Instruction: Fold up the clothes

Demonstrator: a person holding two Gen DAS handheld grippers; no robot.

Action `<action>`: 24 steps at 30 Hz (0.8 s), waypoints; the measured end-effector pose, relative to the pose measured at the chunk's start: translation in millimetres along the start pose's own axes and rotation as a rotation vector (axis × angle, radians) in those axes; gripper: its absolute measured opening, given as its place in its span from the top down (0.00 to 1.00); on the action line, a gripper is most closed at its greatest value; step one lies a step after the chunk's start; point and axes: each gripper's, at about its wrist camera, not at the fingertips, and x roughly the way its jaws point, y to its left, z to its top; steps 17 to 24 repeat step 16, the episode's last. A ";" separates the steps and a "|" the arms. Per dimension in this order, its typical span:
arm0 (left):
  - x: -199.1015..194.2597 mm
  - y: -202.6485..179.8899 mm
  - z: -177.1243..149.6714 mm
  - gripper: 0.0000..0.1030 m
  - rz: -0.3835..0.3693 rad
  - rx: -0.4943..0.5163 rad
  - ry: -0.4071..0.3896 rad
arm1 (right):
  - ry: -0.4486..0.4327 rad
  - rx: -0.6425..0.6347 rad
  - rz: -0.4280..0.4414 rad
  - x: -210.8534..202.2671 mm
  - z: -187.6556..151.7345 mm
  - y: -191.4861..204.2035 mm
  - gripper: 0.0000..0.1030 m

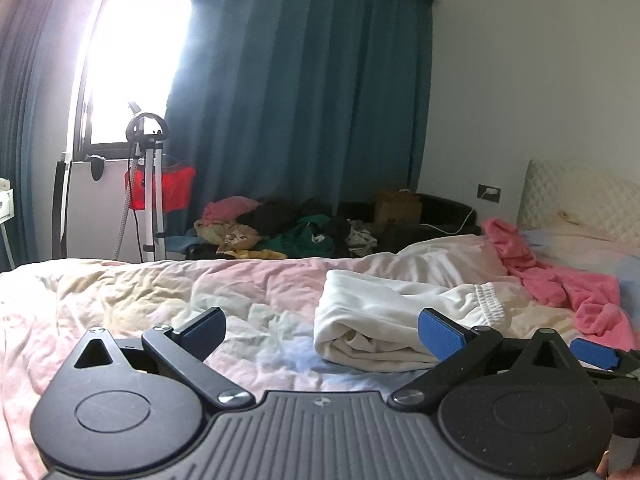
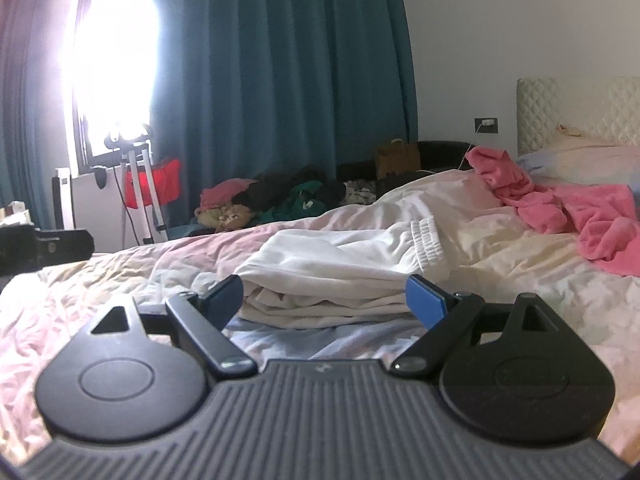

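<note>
A folded white garment [image 1: 384,320] with an elastic cuff lies on the bed's pastel quilt [image 1: 160,304]. My left gripper [image 1: 322,330] is open and empty, low over the quilt, with the garment's left end just beyond its right finger. In the right wrist view the same white garment [image 2: 340,272] lies straight ahead. My right gripper [image 2: 324,300] is open and empty, its jaws spread just in front of the garment's near folded edge. A crumpled pink garment [image 1: 560,276] lies on the quilt to the right; it also shows in the right wrist view [image 2: 560,204].
A pile of mixed clothes [image 1: 280,228] lies beyond the bed's far side under blue curtains [image 1: 300,80]. A tripod stand [image 1: 150,184] with a red cloth stands by the bright window. A quilted headboard [image 2: 580,108] and pillow are at right.
</note>
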 end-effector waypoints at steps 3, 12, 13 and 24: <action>-0.4 0.0 -0.7 0.00 -0.002 -0.001 0.002 | 0.002 -0.002 0.013 -0.9 -0.2 0.8 0.13; -5.1 -1.3 -2.3 0.00 0.009 0.003 -0.001 | 0.017 -0.004 0.009 0.9 -0.2 2.2 0.13; -5.5 -0.7 -2.4 0.00 0.009 0.001 -0.001 | 0.018 -0.001 0.008 1.0 -0.3 2.0 0.13; -6.6 1.0 -2.3 0.00 0.009 -0.002 -0.003 | 0.024 0.002 0.006 1.9 -0.5 1.8 0.13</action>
